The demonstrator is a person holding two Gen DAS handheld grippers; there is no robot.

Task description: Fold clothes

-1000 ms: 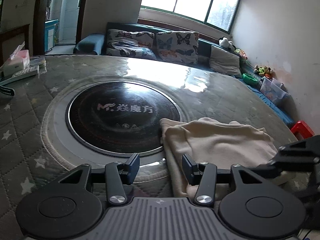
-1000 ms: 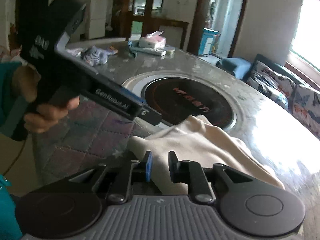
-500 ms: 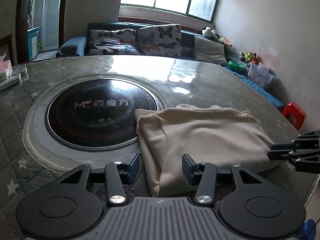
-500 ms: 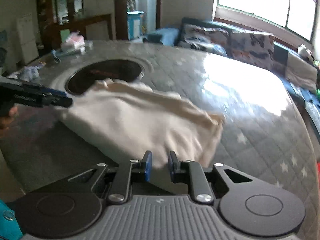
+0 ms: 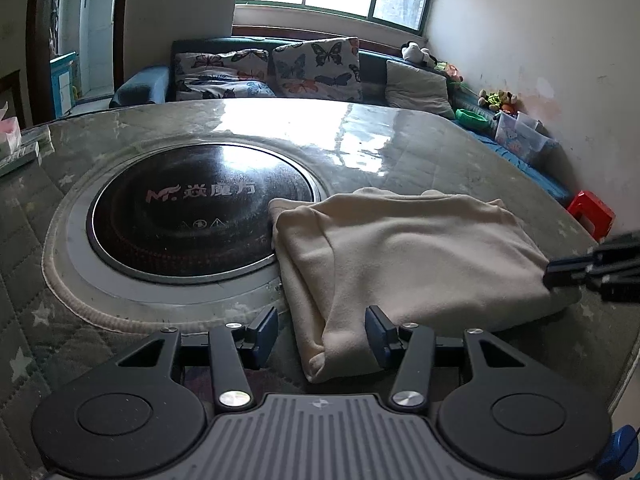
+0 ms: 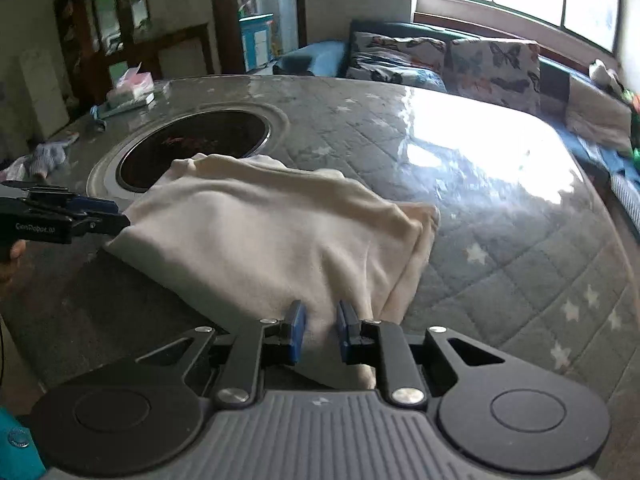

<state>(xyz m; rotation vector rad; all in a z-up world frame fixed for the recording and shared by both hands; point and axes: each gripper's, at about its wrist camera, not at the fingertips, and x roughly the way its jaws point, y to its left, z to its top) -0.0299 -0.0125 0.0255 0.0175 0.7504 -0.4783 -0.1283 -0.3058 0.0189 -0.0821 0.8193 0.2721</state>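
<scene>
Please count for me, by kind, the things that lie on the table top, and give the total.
Cream folded garment: 1
Round black cooktop set in the table: 1
Tissue box: 1
Small striped cloth at the far edge: 1
Total: 4

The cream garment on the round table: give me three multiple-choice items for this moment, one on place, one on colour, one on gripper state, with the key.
1. Where does the cream garment lie relative to the black round hob?
A. Beside it, one corner overlapping its rim
B. Fully covering it
C. Off the table, on the sofa

2. What colour is the stool beyond the table edge?
A. Green
B. Red
C. White

3. How is the right gripper?
A. Wide open above bare table
B. Nearly closed, with garment cloth between its pads
C. Holding a tissue box

Key: 1 A, most of the hob's disc stays visible; 2 B, red in the left wrist view; 3 B, cloth fills the narrow gap.
</scene>
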